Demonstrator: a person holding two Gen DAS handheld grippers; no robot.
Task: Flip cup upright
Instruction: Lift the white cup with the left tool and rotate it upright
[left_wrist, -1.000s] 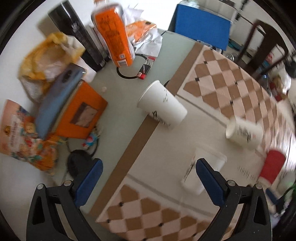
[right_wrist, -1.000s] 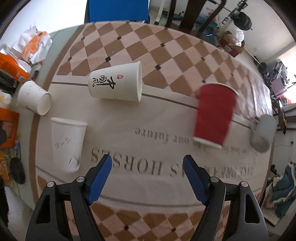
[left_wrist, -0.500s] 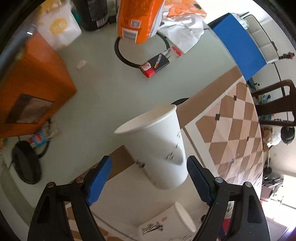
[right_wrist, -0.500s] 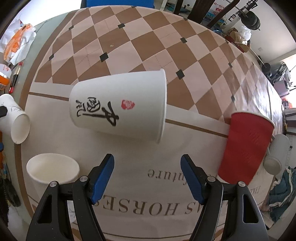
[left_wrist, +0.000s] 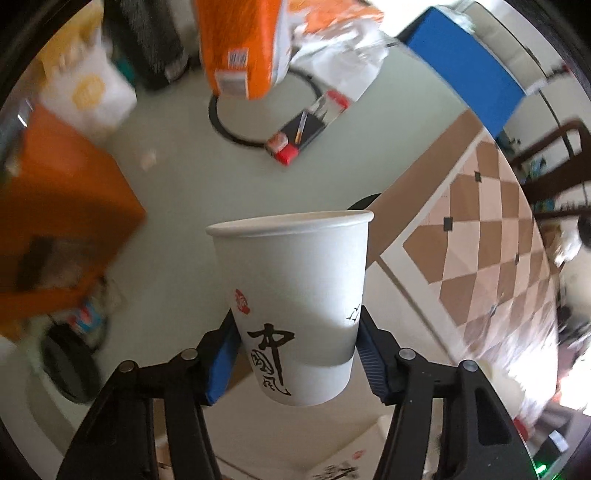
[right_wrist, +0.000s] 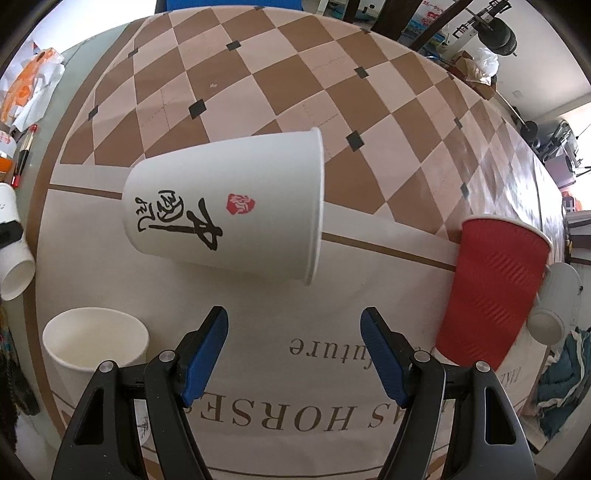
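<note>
While your left hand-held gripper (left_wrist: 295, 363) clamps the white paper cup (left_wrist: 295, 295) by its lower wall, rim toward twelve o'clock, the cup hangs above the worktop (left_wrist: 192, 177). At twelve o'clock beyond it sits an orange packet (left_wrist: 243, 44). Your right hand-held gripper (right_wrist: 293, 354) stands wide with nothing between its pads. Just past it at twelve o'clock a second printed cup (right_wrist: 229, 206) lies on its side, mouth toward three o'clock. At nine o'clock a plain cup (right_wrist: 94, 347) stands upright; at three o'clock leans a red cup (right_wrist: 491, 299).
</note>
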